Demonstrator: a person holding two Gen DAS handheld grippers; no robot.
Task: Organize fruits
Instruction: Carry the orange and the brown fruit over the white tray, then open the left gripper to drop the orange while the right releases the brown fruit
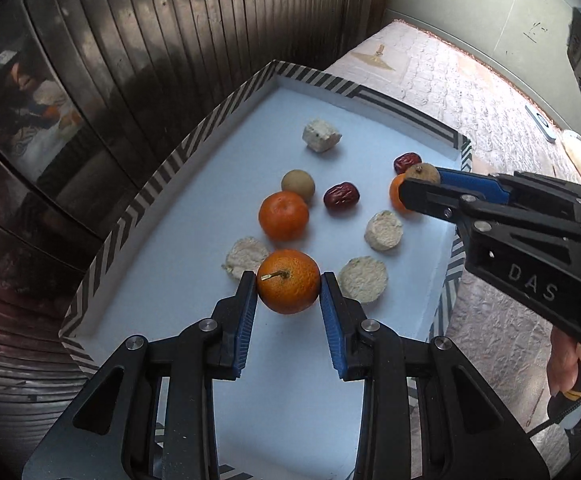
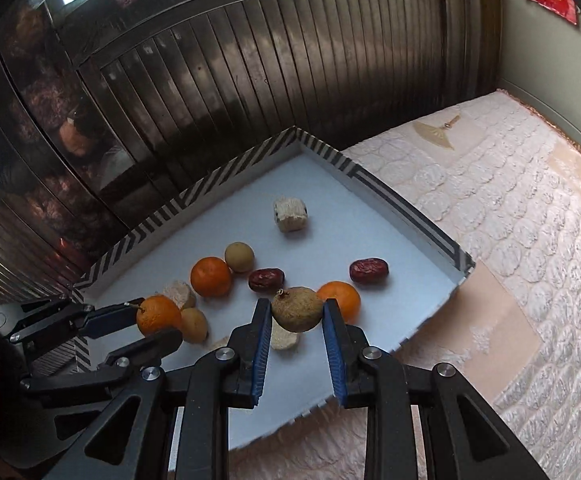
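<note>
My left gripper (image 1: 289,282) is shut on an orange with a stem (image 1: 289,281), held above the white tray (image 1: 210,184); it also shows in the right wrist view (image 2: 157,315). My right gripper (image 2: 297,312) is shut on a brown longan (image 2: 297,309), also seen in the left wrist view (image 1: 423,174). On the tray lie a second orange (image 1: 283,215), a third orange (image 2: 340,300), another longan (image 1: 298,185), two red dates (image 1: 341,198) (image 1: 407,163), and several pale cakes (image 1: 383,230).
The tray has a black-and-white striped rim (image 1: 146,196) and sits on a quilted pink bedspread (image 2: 510,240). A dark slatted wall (image 2: 250,80) stands behind the tray. A pale cube-shaped piece (image 1: 321,136) lies toward the tray's far end.
</note>
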